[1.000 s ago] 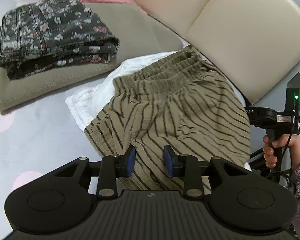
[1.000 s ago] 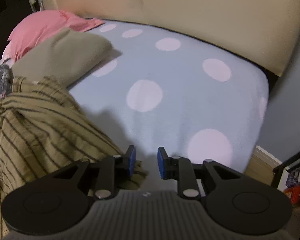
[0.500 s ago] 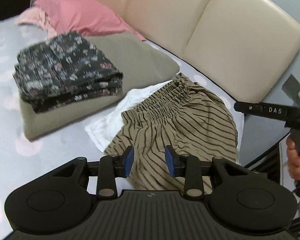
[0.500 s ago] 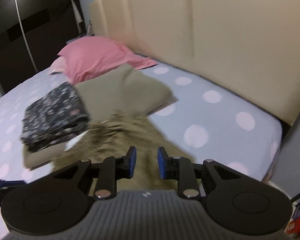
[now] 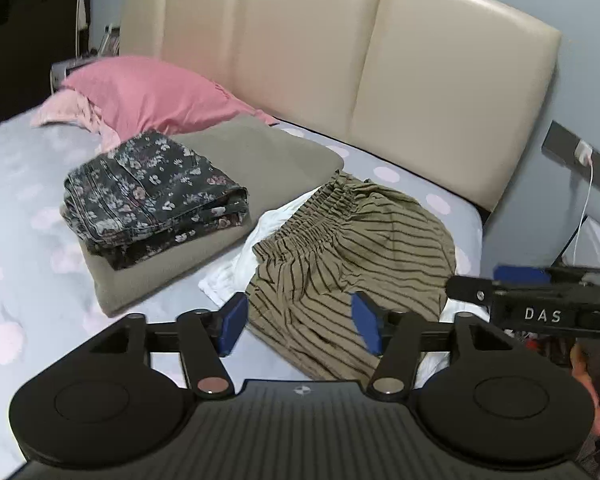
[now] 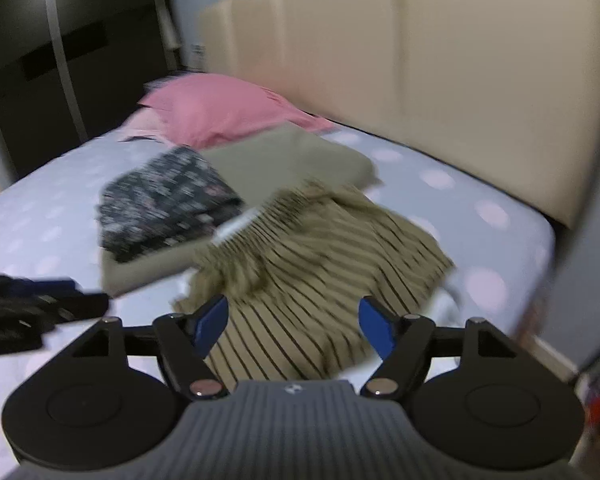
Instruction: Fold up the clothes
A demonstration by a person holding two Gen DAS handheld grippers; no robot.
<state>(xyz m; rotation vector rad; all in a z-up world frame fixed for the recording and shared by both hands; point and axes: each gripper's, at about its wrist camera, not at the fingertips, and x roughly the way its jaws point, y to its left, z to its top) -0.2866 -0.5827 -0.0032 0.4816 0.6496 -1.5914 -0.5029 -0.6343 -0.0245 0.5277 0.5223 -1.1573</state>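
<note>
"DAS" on right tongs (image 5: 516,280) — spread over striped shorts (image 5: 352,256).

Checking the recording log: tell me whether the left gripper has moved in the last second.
Yes. The left gripper has pulled back and up from the striped shorts; the headboard, earlier only partly seen, now shows fully. Its jaws have also opened wider.
</note>
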